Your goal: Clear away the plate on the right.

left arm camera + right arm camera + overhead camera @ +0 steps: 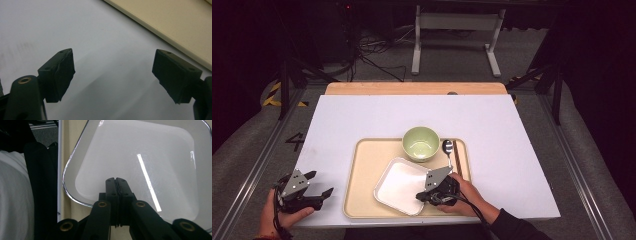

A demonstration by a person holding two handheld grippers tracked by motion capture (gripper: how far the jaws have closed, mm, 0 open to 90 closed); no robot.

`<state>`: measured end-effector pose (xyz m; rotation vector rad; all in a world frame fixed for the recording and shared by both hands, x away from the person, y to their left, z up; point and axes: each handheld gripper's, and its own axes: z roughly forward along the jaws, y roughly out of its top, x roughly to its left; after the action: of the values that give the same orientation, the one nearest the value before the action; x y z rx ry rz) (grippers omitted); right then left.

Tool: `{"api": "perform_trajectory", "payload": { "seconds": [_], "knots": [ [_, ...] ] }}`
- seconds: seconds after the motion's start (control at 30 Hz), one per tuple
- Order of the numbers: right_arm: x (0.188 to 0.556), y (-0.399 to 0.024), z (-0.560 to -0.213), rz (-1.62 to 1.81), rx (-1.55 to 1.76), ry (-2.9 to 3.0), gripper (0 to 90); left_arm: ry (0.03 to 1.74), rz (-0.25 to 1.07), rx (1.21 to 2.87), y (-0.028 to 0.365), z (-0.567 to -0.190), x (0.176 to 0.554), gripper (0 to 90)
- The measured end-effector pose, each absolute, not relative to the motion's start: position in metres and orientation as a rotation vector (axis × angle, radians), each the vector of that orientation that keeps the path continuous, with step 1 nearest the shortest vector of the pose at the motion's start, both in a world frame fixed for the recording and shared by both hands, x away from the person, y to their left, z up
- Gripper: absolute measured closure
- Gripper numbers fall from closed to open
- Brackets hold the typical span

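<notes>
Black jaws of the right gripper point(116, 181) were pressed flat together with nothing between them. They hung over the white plate point(140, 165), near its edge closest to the person. From the high view, the right gripper point(428, 196) sat over the plate's point(399, 182) right corner, at the near right part of the tray point(362, 200).

Past the plate, a green bowl point(421, 143) stood by the tray's far edge. A spoon point(447, 147) and dark chopsticks point(456, 157) lay along the tray's right edge, just beside the right hand point(467, 195).

Off to the left, the left gripper point(319, 192) rested low over the white table point(362, 115), near its left front corner. Its jaws stood wide apart and held nothing. The left gripper view showed bare table between them and the tray's edge point(175, 27) beyond.

I think the step in hand was reaching for the plate. The plate was not held yet. Next, the right jaws would need to open, slip over the plate's rim and squeeze it. The rim looked thin and smooth, so the grip could slide.
</notes>
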<state>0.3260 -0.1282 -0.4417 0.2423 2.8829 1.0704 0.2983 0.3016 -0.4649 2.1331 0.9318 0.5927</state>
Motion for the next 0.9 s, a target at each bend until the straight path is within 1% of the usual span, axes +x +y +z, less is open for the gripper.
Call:
{"api": "perform_trajectory", "payload": {
  "seconds": [0.43,0.9],
  "knots": [
    [0.323,-0.129,-0.444,1.052,0.239,2.905,89.4,0.929,0.591,2.134,0.301,-0.465,0.298,19.1],
    [0.322,-0.164,-0.441,1.012,0.308,2.892,85.2,0.931,0.597,2.137,0.301,-0.464,0.298,19.2]
  ]
}}
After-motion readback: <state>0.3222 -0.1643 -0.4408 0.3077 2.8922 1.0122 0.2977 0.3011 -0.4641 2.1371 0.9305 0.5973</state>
